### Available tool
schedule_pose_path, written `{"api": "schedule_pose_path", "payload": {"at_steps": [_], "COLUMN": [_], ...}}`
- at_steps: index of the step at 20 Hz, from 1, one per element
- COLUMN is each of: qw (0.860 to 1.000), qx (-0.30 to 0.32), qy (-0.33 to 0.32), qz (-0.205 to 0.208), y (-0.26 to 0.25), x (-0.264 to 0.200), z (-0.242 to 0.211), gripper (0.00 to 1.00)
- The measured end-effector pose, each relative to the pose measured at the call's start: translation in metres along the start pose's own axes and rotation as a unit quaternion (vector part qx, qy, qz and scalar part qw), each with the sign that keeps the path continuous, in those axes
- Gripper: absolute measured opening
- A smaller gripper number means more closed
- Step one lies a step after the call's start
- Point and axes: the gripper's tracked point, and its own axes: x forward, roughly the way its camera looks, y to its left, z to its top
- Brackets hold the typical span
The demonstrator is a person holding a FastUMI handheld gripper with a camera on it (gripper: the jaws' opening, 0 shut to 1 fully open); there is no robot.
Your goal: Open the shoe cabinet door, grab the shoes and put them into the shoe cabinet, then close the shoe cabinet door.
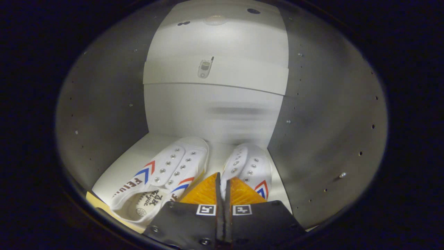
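Clenched, empty jaws of the gripper (pixel 223 180) sit over both shoes (pixel 163 173) on the cabinet's bottom shelf (pixel 114 170); a careless withdrawal could drag one shoe out.

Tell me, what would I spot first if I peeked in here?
You'd spot two white shoes with red and blue stripes, the left shoe and the right shoe, sitting side by side on the floor of the shoe cabinet, toes toward its back wall. Right in front of them are the gripper's orange fingers, nearly together, with the right shoe's edge at their tips.
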Motion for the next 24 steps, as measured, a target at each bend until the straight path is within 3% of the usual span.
{"api": "schedule_pose_path", "payload": {"at_steps": [3, 9, 12, 16, 21, 24], "qw": [1.000, 0.999, 0.998, 0.995, 0.992, 0.990], "qx": [0.027, 0.024, 0.037, 0.057, 0.063, 0.070], "qy": [0.002, -0.019, -0.048, -0.079, -0.108, -0.121], "qz": [-0.006, -0.030, -0.030, -0.020, -0.006, -0.011], "y": [-0.004, -0.007, -0.003, 0.010, 0.036, 0.045], "x": [-0.005, -0.036, -0.066, -0.117, -0.199, -0.253], "z": [-0.001, 0.004, 0.019, 0.033, 0.027, 0.015], "gripper": [0.12, 0.45, 0.48, 0.53, 0.74, 0.79]}}
